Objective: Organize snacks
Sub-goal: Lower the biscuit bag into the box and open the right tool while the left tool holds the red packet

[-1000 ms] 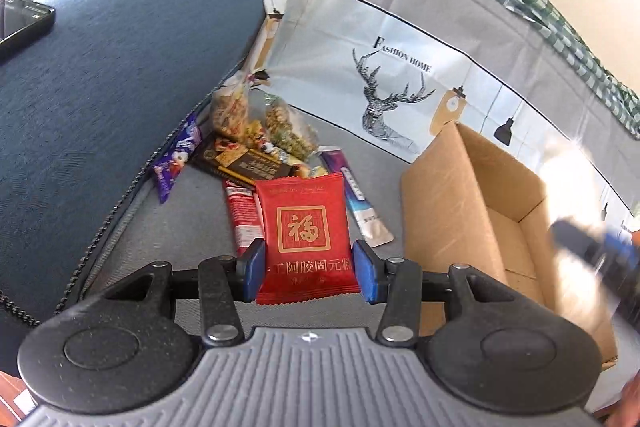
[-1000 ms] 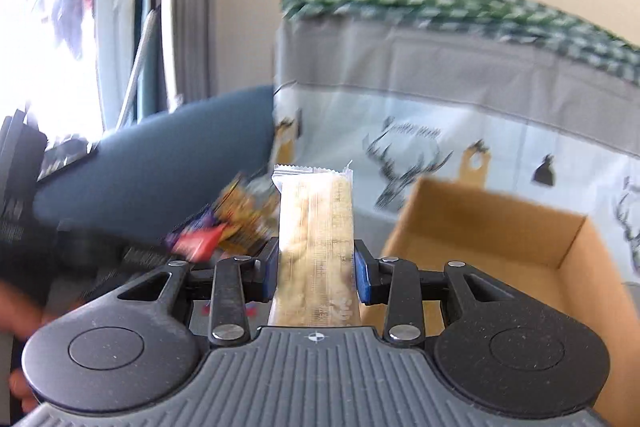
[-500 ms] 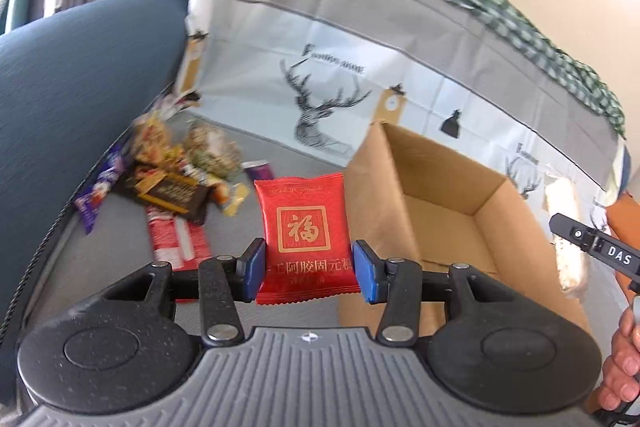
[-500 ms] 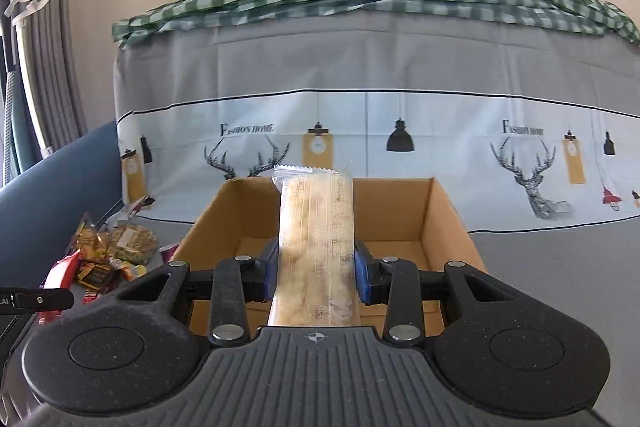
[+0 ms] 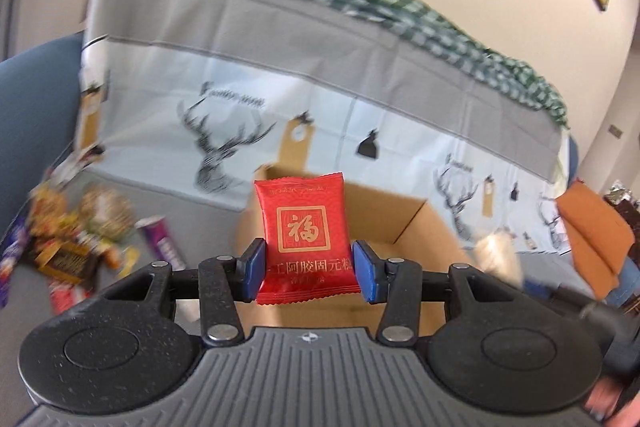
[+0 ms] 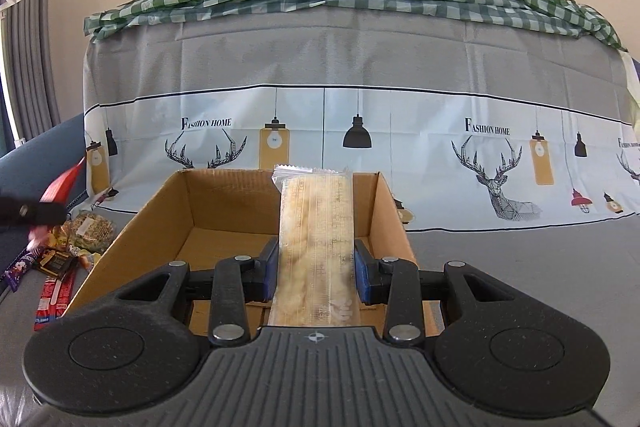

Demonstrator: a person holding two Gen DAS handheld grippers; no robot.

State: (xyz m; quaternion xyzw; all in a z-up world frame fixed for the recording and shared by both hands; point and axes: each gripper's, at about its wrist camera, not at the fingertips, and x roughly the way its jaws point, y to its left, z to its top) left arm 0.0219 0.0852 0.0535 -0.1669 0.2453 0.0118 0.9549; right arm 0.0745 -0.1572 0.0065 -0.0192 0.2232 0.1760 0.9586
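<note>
My left gripper (image 5: 306,269) is shut on a red snack packet (image 5: 304,227) with a gold character, held upright in front of an open cardboard box (image 5: 404,223). My right gripper (image 6: 316,269) is shut on a long clear pack of pale biscuits (image 6: 316,235), which stands over the near edge of the same cardboard box (image 6: 224,203). The box looks empty inside. At the left edge of the right wrist view the red packet (image 6: 60,187) shows beside the blurred left gripper.
A pile of loose snacks (image 5: 76,239) lies on the grey seat left of the box, the same pile of loose snacks (image 6: 60,259) showing low at left. A deer-print cloth (image 6: 360,131) covers the backrest behind. A blue armrest (image 5: 36,115) is at left. An orange cushion (image 5: 592,235) sits right.
Both grippers swung from the snack pile toward the box with their packets. The left one rose, so the box now sits behind its packet; the right one faces the box squarely.
</note>
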